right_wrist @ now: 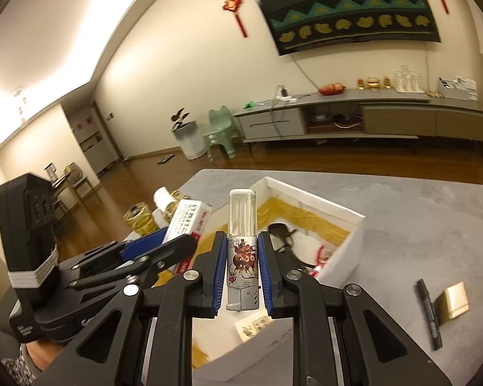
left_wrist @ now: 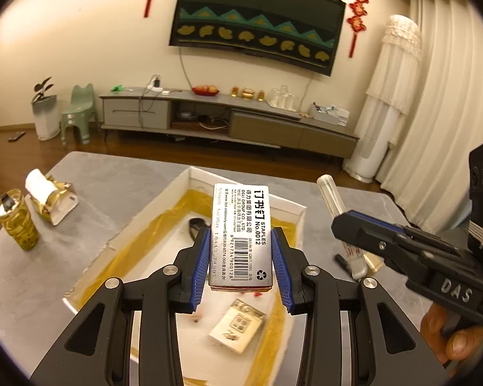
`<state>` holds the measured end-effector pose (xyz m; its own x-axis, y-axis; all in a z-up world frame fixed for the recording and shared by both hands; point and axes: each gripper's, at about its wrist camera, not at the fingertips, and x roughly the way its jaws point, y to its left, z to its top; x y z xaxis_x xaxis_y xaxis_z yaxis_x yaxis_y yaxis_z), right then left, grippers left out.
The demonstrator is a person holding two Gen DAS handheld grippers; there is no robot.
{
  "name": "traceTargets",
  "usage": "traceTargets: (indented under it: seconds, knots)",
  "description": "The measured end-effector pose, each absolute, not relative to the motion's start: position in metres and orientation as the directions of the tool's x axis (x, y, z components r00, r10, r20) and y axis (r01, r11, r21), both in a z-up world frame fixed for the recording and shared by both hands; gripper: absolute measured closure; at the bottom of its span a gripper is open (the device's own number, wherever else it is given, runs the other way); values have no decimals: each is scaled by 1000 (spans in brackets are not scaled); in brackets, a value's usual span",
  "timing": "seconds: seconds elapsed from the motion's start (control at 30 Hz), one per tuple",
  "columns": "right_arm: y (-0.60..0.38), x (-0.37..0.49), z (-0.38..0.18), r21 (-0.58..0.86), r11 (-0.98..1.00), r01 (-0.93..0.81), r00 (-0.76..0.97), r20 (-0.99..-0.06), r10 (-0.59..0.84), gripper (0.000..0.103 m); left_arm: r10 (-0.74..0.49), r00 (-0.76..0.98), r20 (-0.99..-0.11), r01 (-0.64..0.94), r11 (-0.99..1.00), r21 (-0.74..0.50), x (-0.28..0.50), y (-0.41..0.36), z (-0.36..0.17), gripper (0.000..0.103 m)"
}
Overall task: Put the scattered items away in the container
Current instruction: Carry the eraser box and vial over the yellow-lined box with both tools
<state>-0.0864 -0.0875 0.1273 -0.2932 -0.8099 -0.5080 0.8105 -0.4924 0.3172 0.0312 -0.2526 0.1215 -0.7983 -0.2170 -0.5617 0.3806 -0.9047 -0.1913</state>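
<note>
My left gripper [left_wrist: 241, 251] is shut on a silver staples box [left_wrist: 240, 225] and holds it above the white container [left_wrist: 190, 177] with yellow lining. My right gripper [right_wrist: 242, 267] is shut on a clear-capped lighter-like tube [right_wrist: 242, 225] with a cartoon print, held over the container's near edge [right_wrist: 344, 251]. The right gripper also shows at the right of the left wrist view [left_wrist: 347, 222]. The left gripper with the box shows at the left of the right wrist view [right_wrist: 174, 241]. Inside the container lie a small printed pack [left_wrist: 236, 325] and a black tool [right_wrist: 283, 234].
A black marker [right_wrist: 430, 312] and a gold card [right_wrist: 450, 299] lie on the grey table right of the container. A yellow patterned glass [left_wrist: 16, 222] and a tissue holder [left_wrist: 48, 196] stand at the table's left. A TV cabinet [left_wrist: 228, 119] stands behind.
</note>
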Motion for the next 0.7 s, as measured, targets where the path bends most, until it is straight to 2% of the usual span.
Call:
traceTargets:
  seconds: [0.7]
  knots:
    - [-132,-64,124,309,-435,846,-236,-515,-824,82,-284,-737,-614,457,-878,-143,45,-295,98,64]
